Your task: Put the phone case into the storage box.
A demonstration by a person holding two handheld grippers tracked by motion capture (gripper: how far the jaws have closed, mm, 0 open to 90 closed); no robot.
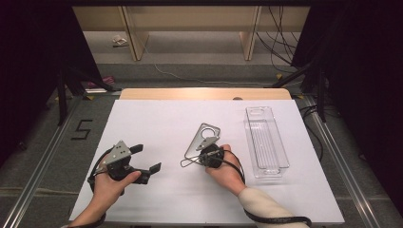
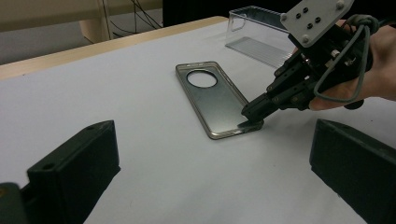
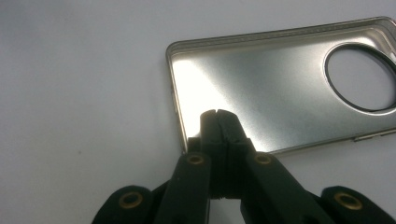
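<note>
A clear, grey-tinted phone case with a round camera cut-out (image 2: pixel 216 99) lies flat, hollow side up, near the middle of the white paper-covered surface (image 1: pixel 161 118). In the high view it runs slantwise, its cut-out end pointing away from the person and its plain end toward them.

The right tongs (image 2: pixel 252 113) meet the case at that plain end. In the right gripper view the two black jaws stand pressed together, with their tips over the lower edge of the case (image 3: pixel 285 88), near its corner; whether the rim is pinched between them cannot be told. The left gripper view shows the same tips touching the near corner of the case, with the right hand (image 1: pixel 227 170) wrapped around the tool behind them and the grey plate on top.

The left tongs (image 1: pixel 145 159) hover to the left of the case, well apart from it, held in the left hand (image 1: pixel 110 185). Their jaws stand wide apart with nothing between them, and point toward the case.

To the right of the case, apart from it, sits a long clear plastic tray with a ridged floor (image 1: pixel 266 140), lying lengthwise away from the person. It holds nothing. Nothing lies between the case and the tray, nor between the case and the left tongs.

Past the far edge of the paper a strip of pale wood shows.
</note>
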